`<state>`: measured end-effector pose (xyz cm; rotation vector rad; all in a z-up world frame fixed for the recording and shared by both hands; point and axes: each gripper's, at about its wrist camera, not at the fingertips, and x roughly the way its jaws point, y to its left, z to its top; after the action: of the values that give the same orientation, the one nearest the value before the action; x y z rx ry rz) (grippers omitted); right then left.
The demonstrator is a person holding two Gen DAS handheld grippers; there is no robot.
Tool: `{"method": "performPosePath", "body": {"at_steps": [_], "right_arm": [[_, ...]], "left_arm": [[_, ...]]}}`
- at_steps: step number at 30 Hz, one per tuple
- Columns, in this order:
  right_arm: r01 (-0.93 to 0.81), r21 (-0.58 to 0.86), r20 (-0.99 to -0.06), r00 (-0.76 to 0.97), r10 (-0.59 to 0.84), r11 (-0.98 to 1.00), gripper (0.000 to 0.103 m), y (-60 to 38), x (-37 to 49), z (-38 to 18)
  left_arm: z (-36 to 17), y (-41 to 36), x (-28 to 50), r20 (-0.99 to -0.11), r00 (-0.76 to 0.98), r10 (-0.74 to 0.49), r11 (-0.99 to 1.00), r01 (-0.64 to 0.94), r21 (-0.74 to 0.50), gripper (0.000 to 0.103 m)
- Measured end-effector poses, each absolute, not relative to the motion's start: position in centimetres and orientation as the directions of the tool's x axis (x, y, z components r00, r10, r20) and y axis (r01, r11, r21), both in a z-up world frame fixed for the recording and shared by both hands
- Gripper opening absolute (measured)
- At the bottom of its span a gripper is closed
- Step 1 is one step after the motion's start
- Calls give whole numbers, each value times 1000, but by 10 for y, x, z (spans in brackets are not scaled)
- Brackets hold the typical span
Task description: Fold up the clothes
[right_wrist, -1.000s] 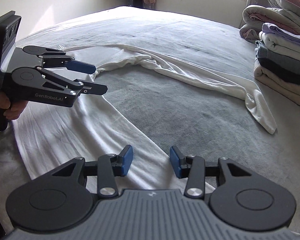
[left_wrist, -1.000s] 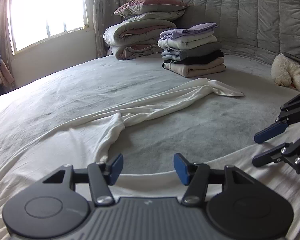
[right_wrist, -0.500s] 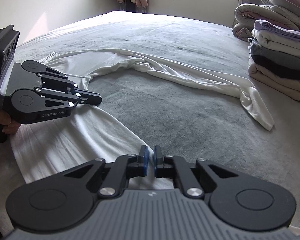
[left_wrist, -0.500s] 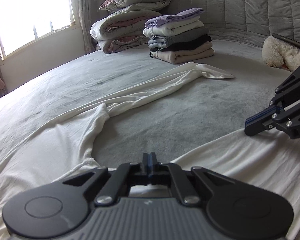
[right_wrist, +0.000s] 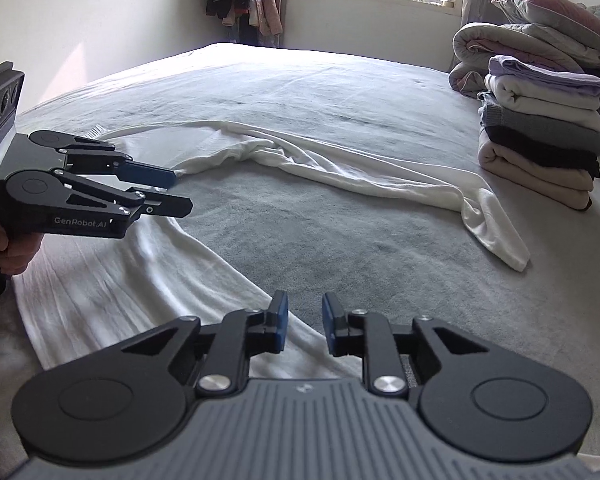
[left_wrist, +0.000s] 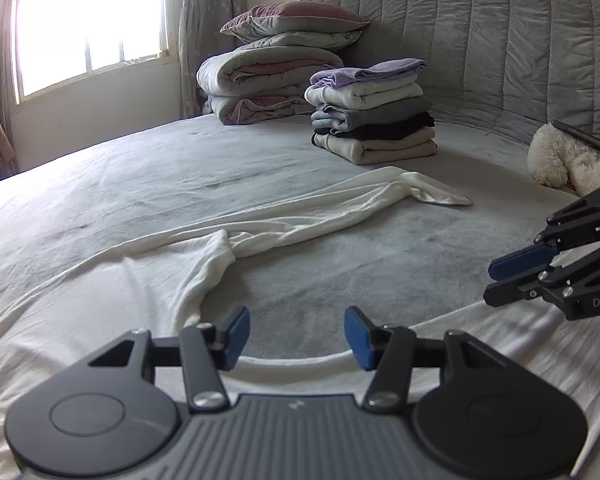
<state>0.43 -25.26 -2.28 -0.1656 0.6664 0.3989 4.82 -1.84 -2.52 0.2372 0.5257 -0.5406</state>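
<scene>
A white long-sleeved garment point(left_wrist: 112, 296) lies spread on the grey bed, one sleeve point(left_wrist: 340, 208) stretched toward the folded pile; it also shows in the right wrist view point(right_wrist: 112, 280). My left gripper point(left_wrist: 297, 338) is open and empty, just above the garment's near edge. My right gripper point(right_wrist: 303, 328) is open and empty over the garment's edge. Each gripper shows in the other's view: the right gripper point(left_wrist: 496, 282) at the right side, the left gripper point(right_wrist: 178, 190) at the left side.
A stack of folded clothes point(left_wrist: 374, 110) stands at the back of the bed point(left_wrist: 380, 264), with rolled quilts and pillows point(left_wrist: 272, 68) behind it. A white plush toy point(left_wrist: 560, 160) lies at the right by the padded headboard point(left_wrist: 500, 40). A window point(left_wrist: 88, 20) is on the left.
Both grippers were open a second ago, shut half a second ago low at the garment's edge, and are now open again and raised slightly. The garment lies much as before.
</scene>
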Motion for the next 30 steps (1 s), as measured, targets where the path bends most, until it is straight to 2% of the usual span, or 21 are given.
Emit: {"method": "performPosePath", "body": {"at_steps": [2,5,7,8,9,14,17,22,23,25,26,27,29,30], "right_arm": [[-426,-23,-645,697,312,904,37,-250,6,-25],[-455,-39,-676,668,312,890,37,-243,7,-32],[-471,-50,-680,662,316,881,23,-240,5,-33],[-481,-42,-682,654,327,876,9,-239,5,-32],[-483,-49,-681,656,325,874,5,-238,3,-32],[-477,-149,-642,713,282,866,2,-229,-9,-32],[-447,-205,-608,755,244,871,2,-227,-13,-32],[-441,-233,-611,760,222,867,4,-226,-10,-37],[-439,-235,-610,762,220,868,12,-226,-10,-37],[-433,-236,-607,765,216,870,18,-226,-11,-35],[-431,-225,-608,763,219,874,22,-228,-11,-33],[-429,-212,-610,760,224,878,25,-229,-10,-32],[-421,-181,-609,758,236,889,36,-232,-8,-28],[-419,-165,-608,756,243,893,36,-233,-7,-26]], "left_arm": [[-31,-23,50,-577,696,-428,814,574,88,57],[-40,-24,52,-606,669,-430,805,588,78,50],[-39,-25,50,-612,651,-450,794,605,60,27],[-39,-27,48,-611,650,-452,788,611,67,8],[-39,-30,46,-608,657,-446,785,614,87,5],[-35,-26,41,-551,704,-448,808,582,86,0],[-33,-24,42,-514,743,-428,833,545,95,0],[-40,-27,47,-554,737,-387,840,530,119,2],[-39,-26,46,-551,740,-386,842,527,118,4],[-34,-22,45,-546,745,-384,848,519,111,19],[-32,-19,44,-540,752,-378,855,508,109,34],[-29,-15,44,-537,759,-369,863,494,106,39],[-25,-7,43,-543,766,-344,879,466,100,39],[-24,-4,43,-548,769,-330,886,453,101,38]]}}
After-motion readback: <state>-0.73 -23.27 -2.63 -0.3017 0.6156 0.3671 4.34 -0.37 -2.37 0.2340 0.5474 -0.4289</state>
